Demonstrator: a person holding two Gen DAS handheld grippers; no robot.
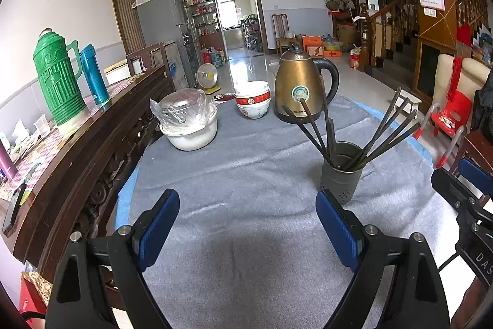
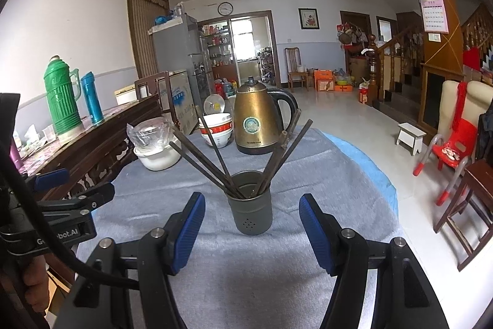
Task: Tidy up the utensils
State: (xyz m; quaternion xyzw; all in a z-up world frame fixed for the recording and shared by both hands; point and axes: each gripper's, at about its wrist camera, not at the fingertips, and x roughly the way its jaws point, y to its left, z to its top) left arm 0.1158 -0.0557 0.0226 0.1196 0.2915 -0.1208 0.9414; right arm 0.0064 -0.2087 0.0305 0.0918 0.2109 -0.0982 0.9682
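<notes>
While both claws hover over the grey cloth (image 1: 246, 168), neither grasps anything. Left gripper (image 1: 248, 215): jaws spread wide, bare cloth between its blue pads (image 1: 158, 224). Right gripper (image 2: 252, 224): jaws also released, standing apart on either side of the grey holder (image 2: 251, 211) without touching it. This holder stands upright just ahead of the right claw, and ahead and to the right of the left one; dark chopsticks (image 2: 215, 156) fan out of its mouth, some leaning left, others right. Farther out, beyond the holder, a brass-coloured kettle (image 2: 257, 119) stands on the cloth, with stacked bowls (image 2: 215, 128) just to its left and a white pot (image 1: 191, 134) topped with wrapped clear plastic farther left. A green thermos (image 1: 57, 76) and blue flask (image 1: 92, 73) stand on the wooden sideboard (image 1: 92, 141) at far left.
</notes>
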